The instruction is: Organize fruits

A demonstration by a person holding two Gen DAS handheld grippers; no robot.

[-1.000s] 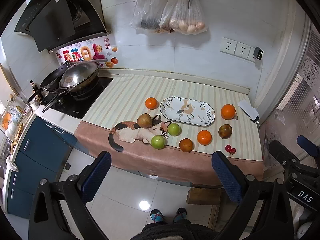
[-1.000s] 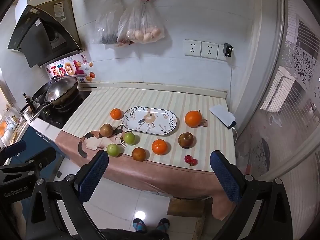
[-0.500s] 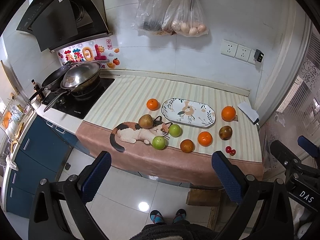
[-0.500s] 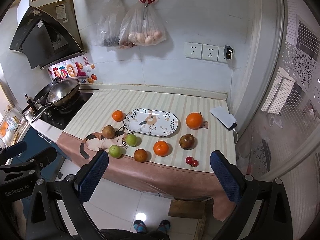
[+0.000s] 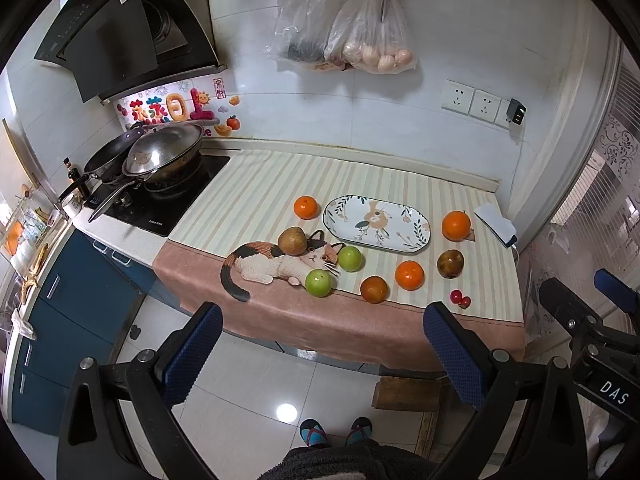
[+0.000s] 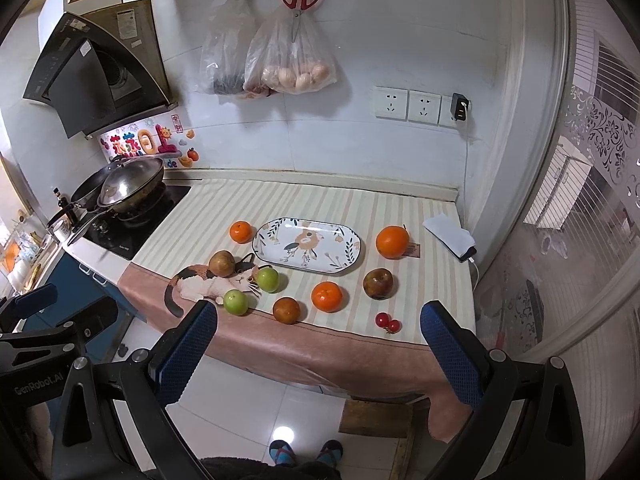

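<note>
Fruits are lying loose on the striped worktop (image 5: 256, 200) around the empty oval plate (image 5: 376, 223): oranges (image 5: 455, 225), green apples (image 5: 319, 283), cherries (image 6: 387, 323). I am holding the left gripper (image 5: 320, 354) and right gripper (image 6: 318, 352) spread wide, well short of the worktop, gripping nothing.

Floral plate (image 6: 352, 246) – striped cloth (image 6: 320, 200) (beige).

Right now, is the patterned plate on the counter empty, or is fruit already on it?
Empty. The patterned plate shows only its painted design; every fruit, such as the nearest orange, lies beside it.
</note>
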